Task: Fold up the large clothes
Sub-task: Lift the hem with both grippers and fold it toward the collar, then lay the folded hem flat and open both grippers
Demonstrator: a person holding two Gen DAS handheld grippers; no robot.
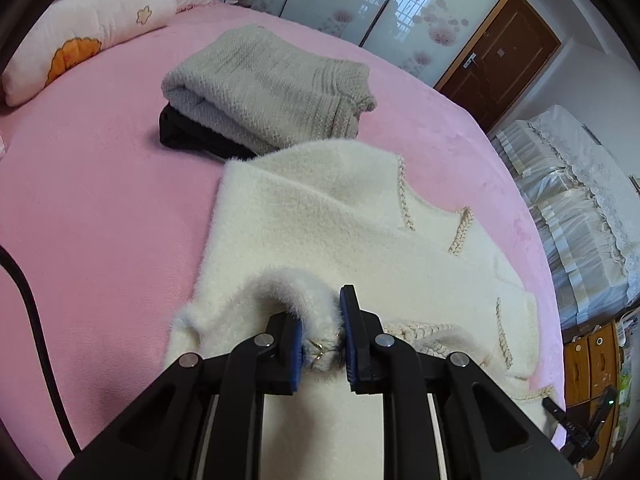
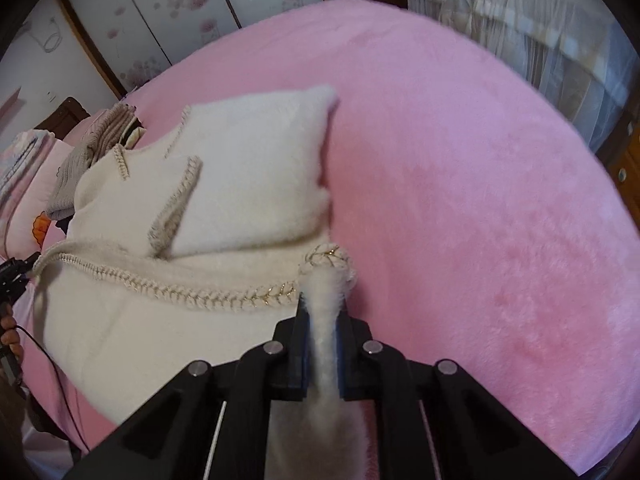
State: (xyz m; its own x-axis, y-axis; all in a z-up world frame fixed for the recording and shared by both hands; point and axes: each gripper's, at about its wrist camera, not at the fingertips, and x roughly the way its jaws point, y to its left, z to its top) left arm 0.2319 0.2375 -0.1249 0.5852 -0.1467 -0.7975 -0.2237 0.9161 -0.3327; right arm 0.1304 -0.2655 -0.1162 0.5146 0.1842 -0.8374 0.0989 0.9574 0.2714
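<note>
A fluffy cream cardigan (image 1: 320,224) with braided gold trim lies partly folded on the pink bed (image 1: 100,200). My left gripper (image 1: 322,336) is shut on a bunched fold of its trimmed edge, near the cardigan's near left corner. In the right wrist view the cardigan (image 2: 248,168) has a sleeve or panel folded over its body. My right gripper (image 2: 323,344) is shut on a thin pinch of its edge at the near right corner, by a trimmed cuff (image 2: 328,260). The fabric under both grippers is hidden.
A folded beige knit sweater (image 1: 272,88) sits on a dark garment (image 1: 188,136) further up the bed. Pink pillows (image 1: 88,28) lie at the far left. A black cable (image 1: 36,320) hangs on the left. Wardrobe doors, a wooden door and a covered sofa (image 1: 580,200) surround the bed.
</note>
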